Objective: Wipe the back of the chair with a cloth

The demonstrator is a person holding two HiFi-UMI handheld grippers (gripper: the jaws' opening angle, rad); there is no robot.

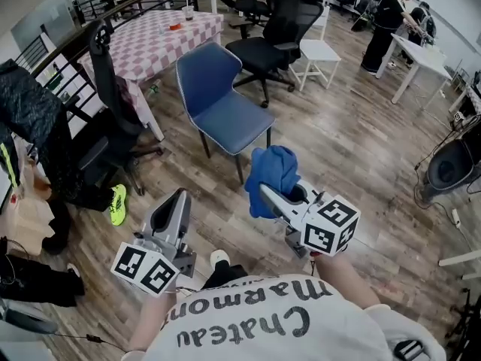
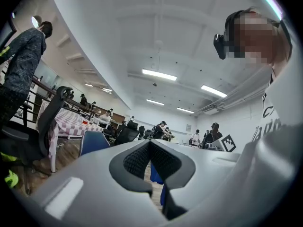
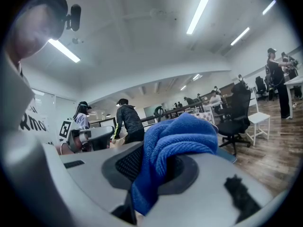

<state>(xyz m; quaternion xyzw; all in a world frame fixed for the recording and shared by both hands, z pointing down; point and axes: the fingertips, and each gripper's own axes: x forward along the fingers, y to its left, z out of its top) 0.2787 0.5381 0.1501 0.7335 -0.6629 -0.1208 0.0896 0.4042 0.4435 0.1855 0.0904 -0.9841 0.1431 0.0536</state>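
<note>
Right gripper clamped on blue cloth, near blue chair; left gripper jaws together, empty

This is a big open-plan office. Black swivel chairs and a blue chair stand about on a wood-plank floor. A table under a checked cloth stands to one side. A person works at one of the white desks, and long strip lights cross the plain ceiling.
</note>
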